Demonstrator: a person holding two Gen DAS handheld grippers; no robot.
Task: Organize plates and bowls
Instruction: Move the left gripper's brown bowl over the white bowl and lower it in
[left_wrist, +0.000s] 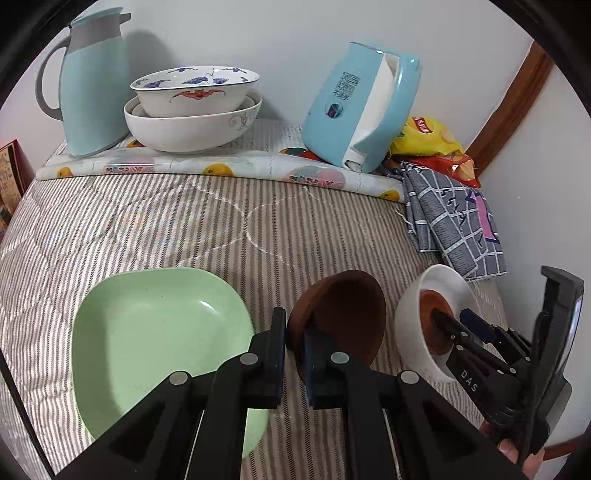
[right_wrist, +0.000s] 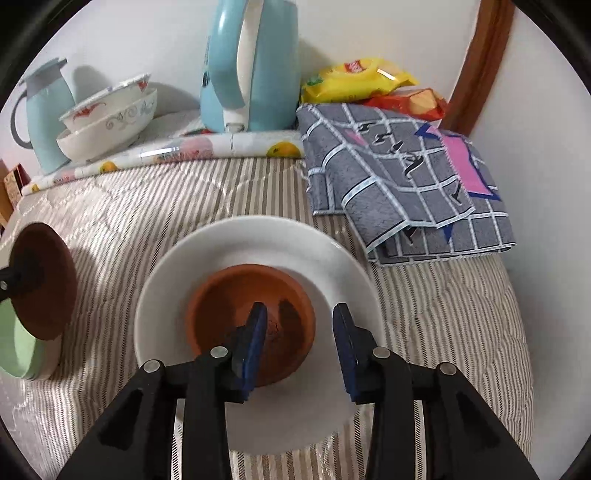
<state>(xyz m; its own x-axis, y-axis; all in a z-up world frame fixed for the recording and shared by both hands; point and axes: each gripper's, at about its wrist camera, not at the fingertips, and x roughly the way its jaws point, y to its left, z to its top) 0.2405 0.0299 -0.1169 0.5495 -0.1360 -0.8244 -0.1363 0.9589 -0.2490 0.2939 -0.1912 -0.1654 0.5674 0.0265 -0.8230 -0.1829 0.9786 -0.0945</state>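
My left gripper (left_wrist: 295, 350) is shut on the rim of a dark brown bowl (left_wrist: 343, 317), held tilted above the striped bed; it also shows in the right wrist view (right_wrist: 40, 280). A light green square plate (left_wrist: 159, 343) lies just left of it. My right gripper (right_wrist: 300, 343) is open over a white plate (right_wrist: 255, 251) that holds a terracotta bowl (right_wrist: 229, 306); its left finger is inside the bowl, its right finger outside the rim. In the left wrist view the right gripper (left_wrist: 452, 325) reaches into that bowl (left_wrist: 430, 314).
At the back stand two stacked white bowls (left_wrist: 192, 107), a pale blue thermos jug (left_wrist: 92, 85), a blue kettle (left_wrist: 362, 107) and snack bags (left_wrist: 428, 140) on a fruit-print cloth. A folded grey checked cloth (right_wrist: 406, 184) lies to the right, near the wall.
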